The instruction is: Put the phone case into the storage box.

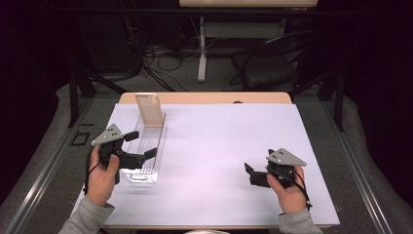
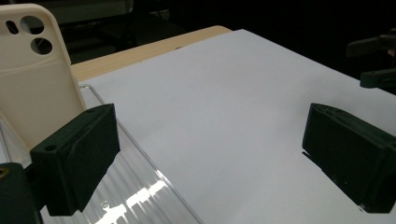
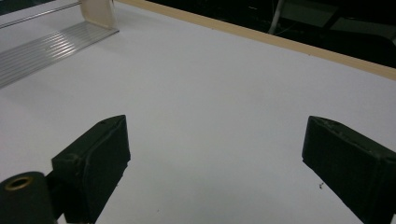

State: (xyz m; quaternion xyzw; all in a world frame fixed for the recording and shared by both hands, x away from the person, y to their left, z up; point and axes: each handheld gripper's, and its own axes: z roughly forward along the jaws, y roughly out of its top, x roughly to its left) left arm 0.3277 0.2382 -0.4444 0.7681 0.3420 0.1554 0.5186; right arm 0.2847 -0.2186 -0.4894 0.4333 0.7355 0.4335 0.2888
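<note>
A cream phone case (image 1: pixel 149 110) stands upright at the far end of a clear ribbed rack (image 1: pixel 146 156) on the left of the white mat. My left gripper (image 1: pixel 141 144) hovers open over the rack's middle, its jaws either side of nothing. In the left gripper view the case (image 2: pixel 35 79) rises just beyond the left jaw, the rack (image 2: pixel 135 196) lies below, and the gripper (image 2: pixel 210 158) gapes wide. My right gripper (image 1: pixel 256 170) is open and empty above the mat at the right. In the right gripper view it (image 3: pixel 215 163) spans bare mat, with the rack (image 3: pixel 46 51) far off.
A white mat (image 1: pixel 219 146) covers most of the wooden table (image 1: pixel 204 97). Beyond the table stand a chair (image 1: pixel 268 68), a table leg and cables on the floor. The other gripper (image 2: pixel 376 60) shows at the upper right of the left gripper view.
</note>
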